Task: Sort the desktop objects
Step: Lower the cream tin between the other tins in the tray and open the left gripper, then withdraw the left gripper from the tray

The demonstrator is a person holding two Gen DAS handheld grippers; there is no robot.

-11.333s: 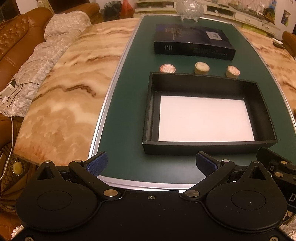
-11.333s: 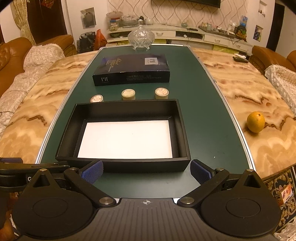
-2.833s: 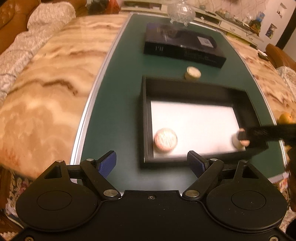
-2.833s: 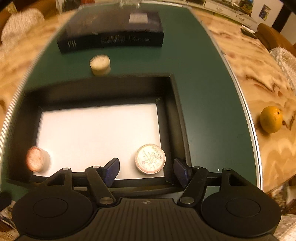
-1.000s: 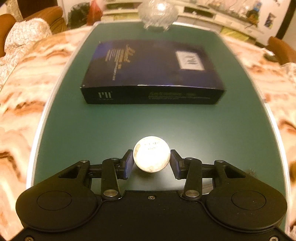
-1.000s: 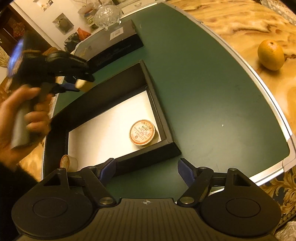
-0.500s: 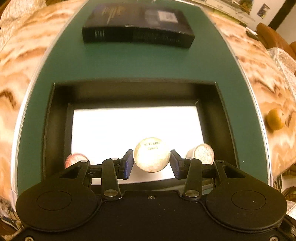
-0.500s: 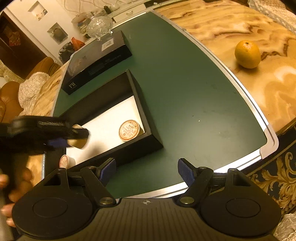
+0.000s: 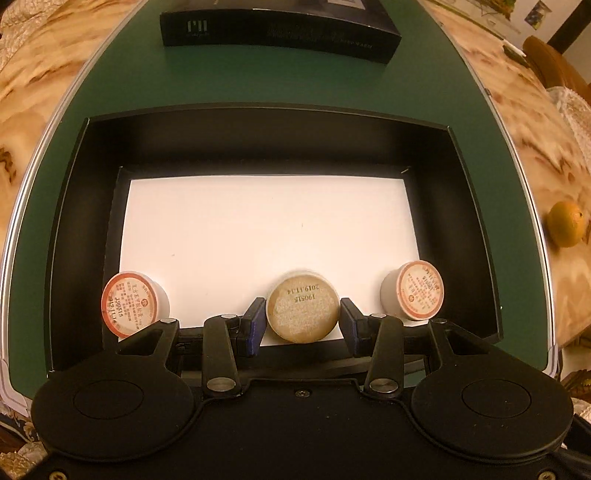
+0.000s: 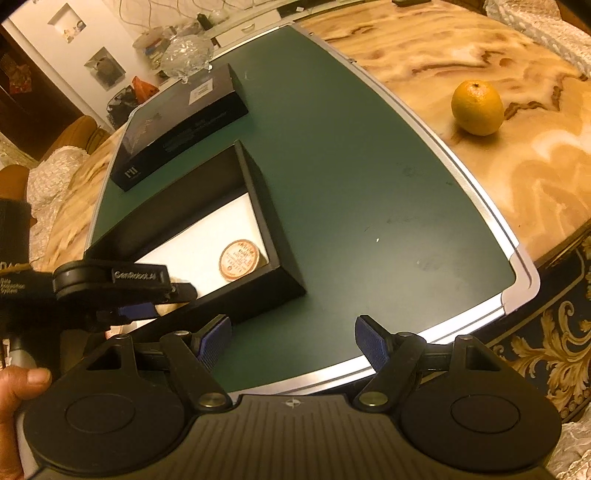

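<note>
In the left wrist view my left gripper (image 9: 303,321) is shut on a small round cup with a pale foil lid (image 9: 303,312), low over the near edge of the black tray (image 9: 476,206) with its white floor. Two more cups with red-printed lids stand on that floor, one at the near left (image 9: 129,304) and one at the near right (image 9: 417,291). In the right wrist view my right gripper (image 10: 293,339) stands open with nothing between its fingers, over the green mat just outside the tray's near right corner (image 10: 288,273). The left gripper's body (image 10: 122,282) shows there at the left.
A long dark box (image 9: 280,27) lies on the green mat (image 9: 258,85) beyond the tray. An orange (image 10: 476,107) sits on the marble tabletop to the right. A glass bowl (image 10: 186,55) stands at the mat's far end. A hand (image 10: 18,387) shows at the lower left.
My left gripper carried the pale-lidded cup from the mat in front of the dark box back over the tray and down to its near edge. The right gripper drifted slightly, still open.
</note>
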